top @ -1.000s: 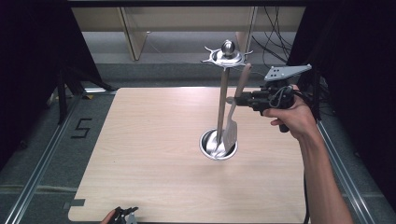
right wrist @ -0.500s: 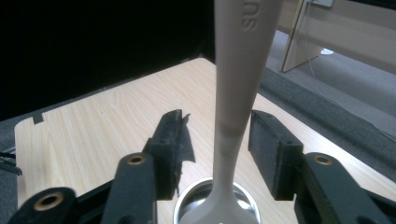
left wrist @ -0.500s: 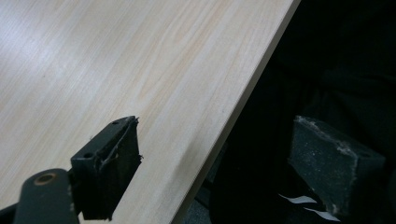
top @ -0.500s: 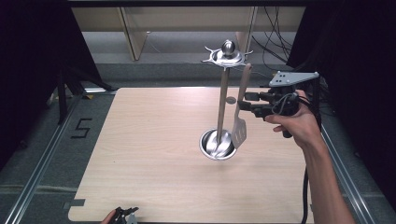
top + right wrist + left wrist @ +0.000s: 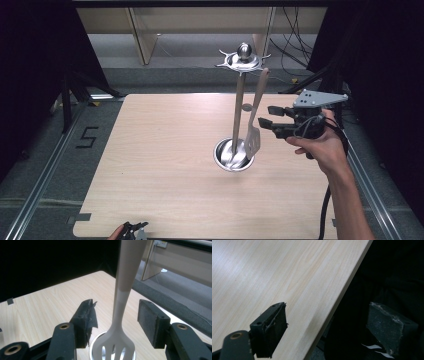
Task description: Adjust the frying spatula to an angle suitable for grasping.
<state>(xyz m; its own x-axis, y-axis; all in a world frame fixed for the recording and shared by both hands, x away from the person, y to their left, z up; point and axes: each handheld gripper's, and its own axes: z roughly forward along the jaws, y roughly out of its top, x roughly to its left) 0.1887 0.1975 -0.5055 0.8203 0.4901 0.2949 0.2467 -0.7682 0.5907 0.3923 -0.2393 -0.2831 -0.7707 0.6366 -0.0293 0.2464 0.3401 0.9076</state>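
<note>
Spatula hangs by its handle top from the crown of the utensil stand, slotted blade just above the stand's steel base cup, mid-right on the bench. High view: right tongs sit just right of the spatula handle, level, pointing left at it. Jaws apart, both tips clear of the handle; they've just been opening. Hand wraps the tongs body, grey three-cornered plate on top. Left tongs barely poke in at the near bench edge, well apart from the stand.

Left gripper view: left tongs wide open, nothing between them. One jaw is over the bench, the other hangs past its edge over the dark.

Right gripper view: spatula hangs straight down between the jaws of the right tongs, a gap on each side, neither pad touching it. Handle is beige above, paler below toward the slotted blade. Rim of the base cup shows behind the blade. Bench runs off to the left.
</note>
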